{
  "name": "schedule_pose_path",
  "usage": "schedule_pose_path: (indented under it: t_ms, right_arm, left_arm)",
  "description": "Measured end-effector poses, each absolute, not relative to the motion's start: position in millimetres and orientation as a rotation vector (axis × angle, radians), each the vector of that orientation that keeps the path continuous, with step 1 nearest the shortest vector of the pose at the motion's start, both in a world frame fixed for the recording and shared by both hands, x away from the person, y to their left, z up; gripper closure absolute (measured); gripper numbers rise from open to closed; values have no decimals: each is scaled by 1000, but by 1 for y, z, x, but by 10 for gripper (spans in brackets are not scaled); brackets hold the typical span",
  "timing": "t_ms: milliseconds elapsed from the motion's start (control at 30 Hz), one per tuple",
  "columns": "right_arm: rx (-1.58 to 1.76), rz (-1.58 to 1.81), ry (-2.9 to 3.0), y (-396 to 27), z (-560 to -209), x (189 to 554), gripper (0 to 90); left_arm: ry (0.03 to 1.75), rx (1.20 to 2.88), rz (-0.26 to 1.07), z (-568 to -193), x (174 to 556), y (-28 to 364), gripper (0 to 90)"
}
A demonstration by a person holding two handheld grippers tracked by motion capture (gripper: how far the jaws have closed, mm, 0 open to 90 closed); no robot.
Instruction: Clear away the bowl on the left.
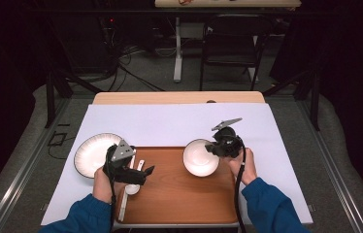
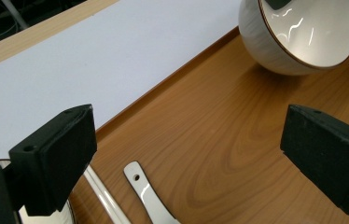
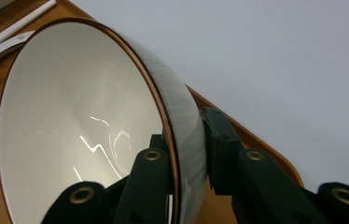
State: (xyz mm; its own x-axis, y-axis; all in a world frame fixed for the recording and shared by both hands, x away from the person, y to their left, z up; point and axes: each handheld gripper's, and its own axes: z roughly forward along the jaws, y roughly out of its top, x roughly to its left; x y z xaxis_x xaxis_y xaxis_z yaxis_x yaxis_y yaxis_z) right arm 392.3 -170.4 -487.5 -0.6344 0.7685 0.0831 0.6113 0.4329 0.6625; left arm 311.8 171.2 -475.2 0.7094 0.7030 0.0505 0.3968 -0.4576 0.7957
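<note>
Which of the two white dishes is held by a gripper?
The bowl on the wooden tray: the right gripper pinches its rim. The plate lies untouched on the white sheet, left of the tray.

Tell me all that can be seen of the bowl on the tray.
The bowl is white and glossy like ceramic, with a thin brown rim line and an empty inside. It sits on the wooden tray, at its far right, and looks tilted. The right gripper is shut on its rim, one of the fingers inside, the other outside.
</note>
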Motion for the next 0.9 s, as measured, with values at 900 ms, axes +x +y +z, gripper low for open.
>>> schedule_pose_path:
  t_ms: [900]
  right_arm:
    - [1508, 934, 2412, -216, -507, 415, 794]
  left_arm:
    - [890, 2111, 541, -482, 310, 191, 15]
